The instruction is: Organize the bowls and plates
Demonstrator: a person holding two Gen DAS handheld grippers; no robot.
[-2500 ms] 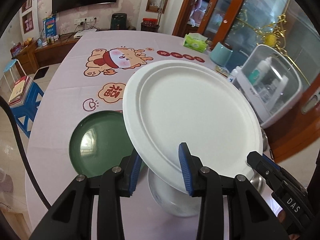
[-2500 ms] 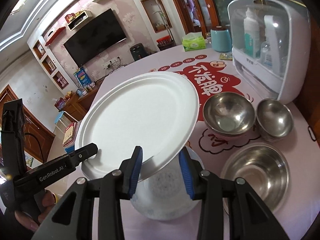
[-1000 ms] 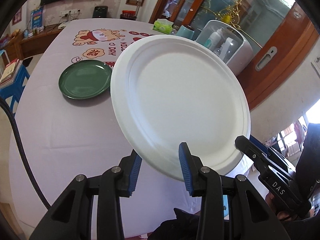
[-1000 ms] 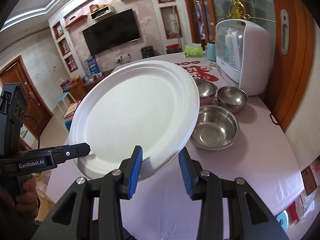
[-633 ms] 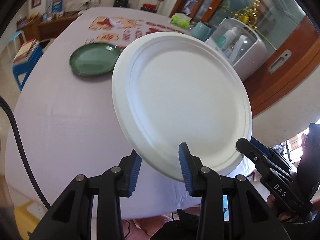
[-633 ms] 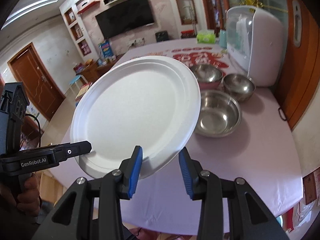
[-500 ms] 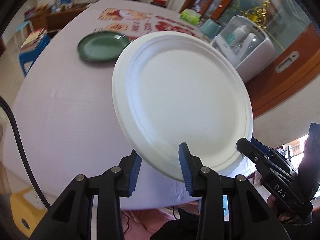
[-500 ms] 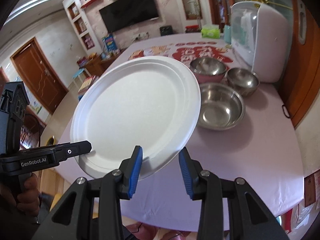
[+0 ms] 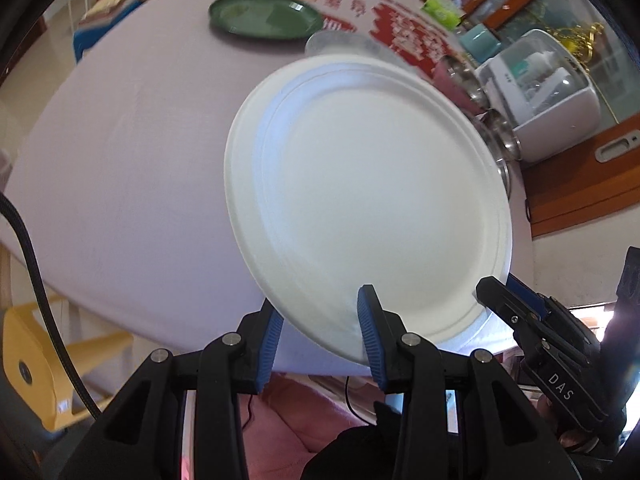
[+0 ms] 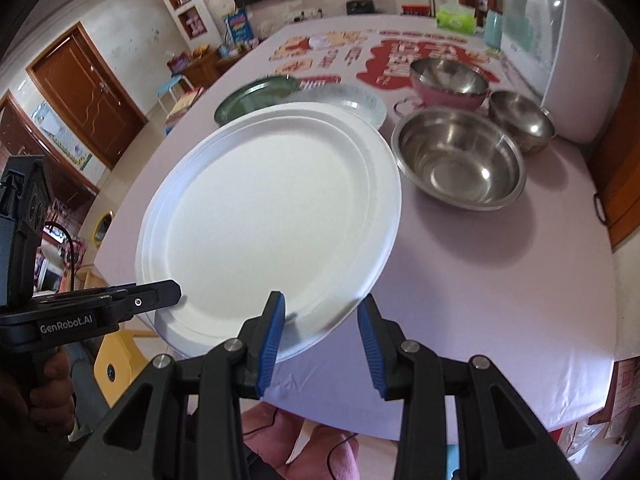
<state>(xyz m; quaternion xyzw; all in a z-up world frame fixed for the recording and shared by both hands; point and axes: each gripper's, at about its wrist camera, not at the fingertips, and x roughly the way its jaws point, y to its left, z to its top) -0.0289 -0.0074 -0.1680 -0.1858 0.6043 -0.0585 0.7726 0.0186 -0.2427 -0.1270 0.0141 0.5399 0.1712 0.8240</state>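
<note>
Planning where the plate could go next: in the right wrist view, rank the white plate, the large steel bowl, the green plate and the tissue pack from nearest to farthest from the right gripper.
1. white plate, held at its near rim by the right gripper
2. large steel bowl, ahead to the right
3. green plate, beyond the white plate, left
4. tissue pack, far end of the table

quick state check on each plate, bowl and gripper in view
white plate: held up over the table edge, tilted
left gripper: shut on the plate rim
right gripper: shut on the plate rim
green plate: flat on table, empty
largest steel bowl: upright, empty
</note>
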